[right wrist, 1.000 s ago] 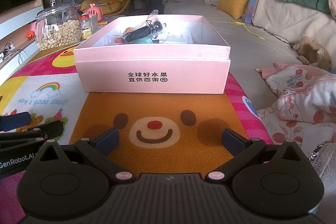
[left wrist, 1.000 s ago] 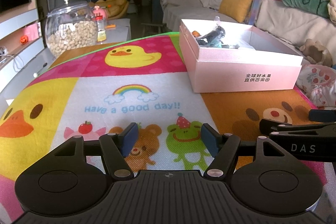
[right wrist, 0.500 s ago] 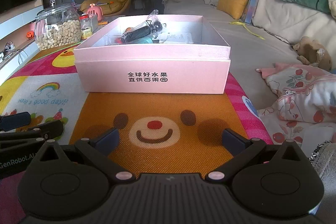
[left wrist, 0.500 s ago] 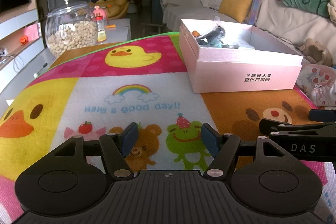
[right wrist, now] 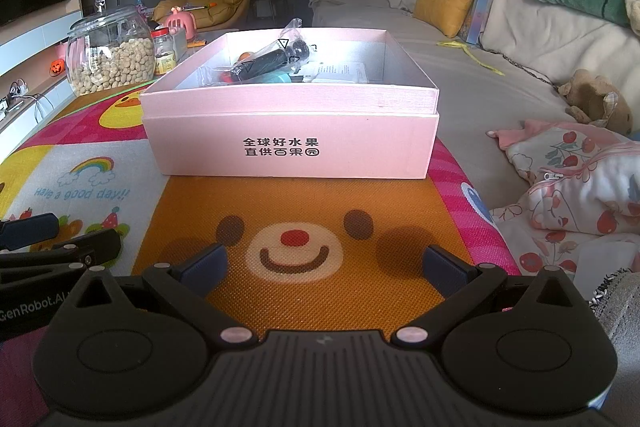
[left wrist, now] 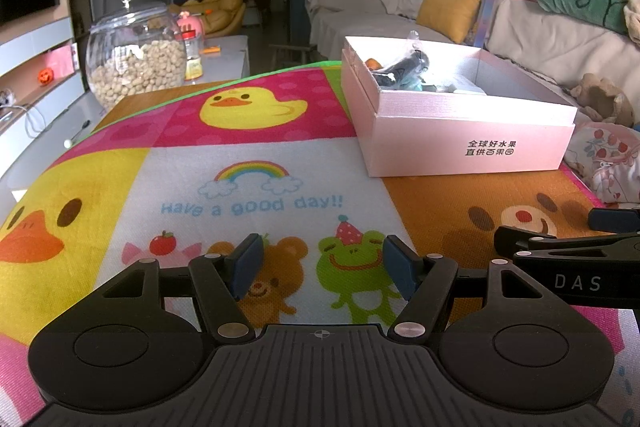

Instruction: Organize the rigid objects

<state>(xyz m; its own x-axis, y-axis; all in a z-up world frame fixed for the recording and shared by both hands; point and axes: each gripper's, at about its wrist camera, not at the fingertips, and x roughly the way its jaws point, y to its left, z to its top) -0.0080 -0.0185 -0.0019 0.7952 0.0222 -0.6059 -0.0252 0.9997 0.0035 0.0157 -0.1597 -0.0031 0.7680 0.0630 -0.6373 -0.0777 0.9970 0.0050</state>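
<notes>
both tools are held low over the cartoon mat [right wrist: 304,291], jaws spread and empty: left tool [left wrist: 322,269], right tool [right wrist: 324,267]. the pink box [right wrist: 292,143] is set ahead on the mat, a black cylinder in plastic [right wrist: 276,59] lying inside.

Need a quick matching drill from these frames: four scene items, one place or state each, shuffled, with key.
1. pink box
2. glass jar
3. left gripper
4. black cylinder

A. open, holding nothing
B. lying inside the box
C. past the mat's far left corner, full of pale nuts
D. standing on the mat, lid off

Pairs: 1-D, 2-C, 3-A, 4-B
</notes>
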